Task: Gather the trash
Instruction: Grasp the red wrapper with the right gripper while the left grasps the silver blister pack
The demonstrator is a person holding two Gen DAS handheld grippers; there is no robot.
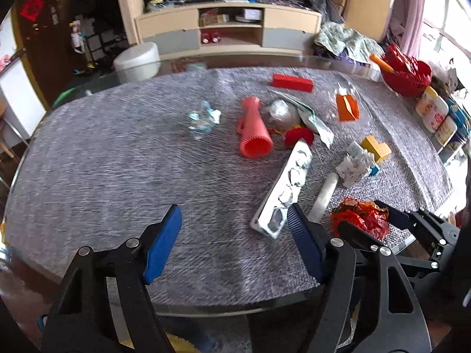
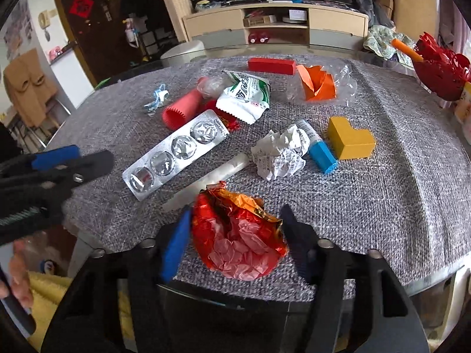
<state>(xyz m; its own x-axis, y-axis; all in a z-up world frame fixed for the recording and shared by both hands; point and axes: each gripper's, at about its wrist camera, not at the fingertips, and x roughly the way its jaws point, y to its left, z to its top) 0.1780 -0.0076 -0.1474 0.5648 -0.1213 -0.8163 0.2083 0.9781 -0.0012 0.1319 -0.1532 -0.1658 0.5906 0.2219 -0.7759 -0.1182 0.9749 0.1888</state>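
right gripper (image 2: 232, 241) jaws open astride crumpled red foil wrapper (image 2: 240, 235) — light, crushable, springy; pinch its bunched middle. left gripper (image 1: 235, 244) open, empty.

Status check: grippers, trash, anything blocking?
Left gripper open, empty. Right gripper open, straddling red wrapper. White tube just behind it.
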